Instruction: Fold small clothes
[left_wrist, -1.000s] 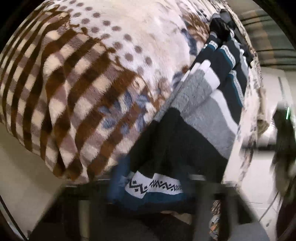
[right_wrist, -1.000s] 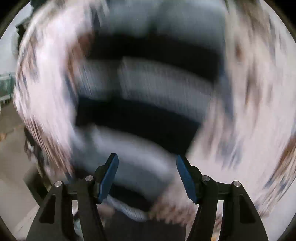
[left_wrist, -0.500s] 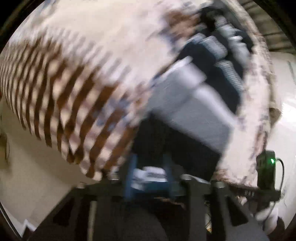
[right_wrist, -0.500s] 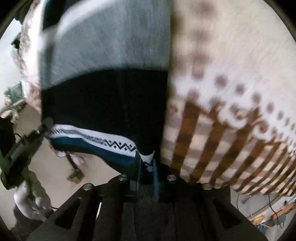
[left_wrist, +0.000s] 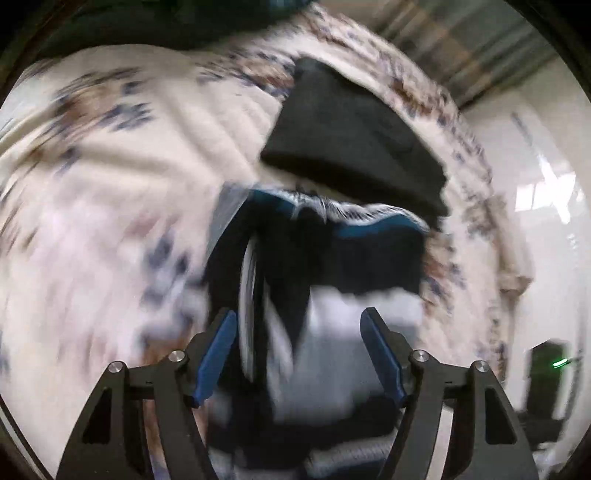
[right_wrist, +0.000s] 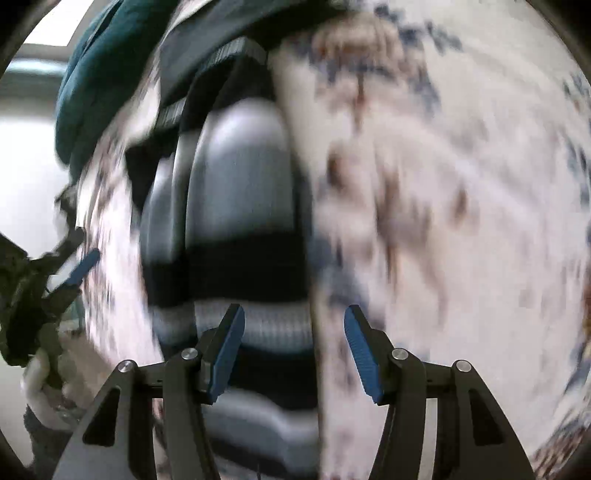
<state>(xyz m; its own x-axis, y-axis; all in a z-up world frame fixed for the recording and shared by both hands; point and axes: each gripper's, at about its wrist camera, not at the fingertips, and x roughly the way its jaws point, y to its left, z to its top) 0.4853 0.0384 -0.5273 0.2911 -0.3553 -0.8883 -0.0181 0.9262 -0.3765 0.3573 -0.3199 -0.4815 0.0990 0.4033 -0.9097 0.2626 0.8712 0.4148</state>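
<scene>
A striped knit garment (left_wrist: 325, 332) in black, grey, white and teal lies folded over on the patterned blanket (left_wrist: 110, 206). My left gripper (left_wrist: 299, 347) is open just above it, its blue pads apart and holding nothing. In the right wrist view the same garment (right_wrist: 240, 221) shows grey and black bands. My right gripper (right_wrist: 293, 343) is open over its near end, empty. The left gripper (right_wrist: 79, 271) shows at the left edge of that view. Both views are blurred by motion.
A folded black garment (left_wrist: 351, 140) lies on the blanket beyond the striped one. A teal cloth (right_wrist: 96, 74) sits at the far left in the right wrist view. The blanket's edge (left_wrist: 491, 221) drops to a pale floor (left_wrist: 546, 184) on the right.
Both grippers were shut on the garment's hem half a second ago and are now open. The hem end now lies folded over the rest of the garment.
</scene>
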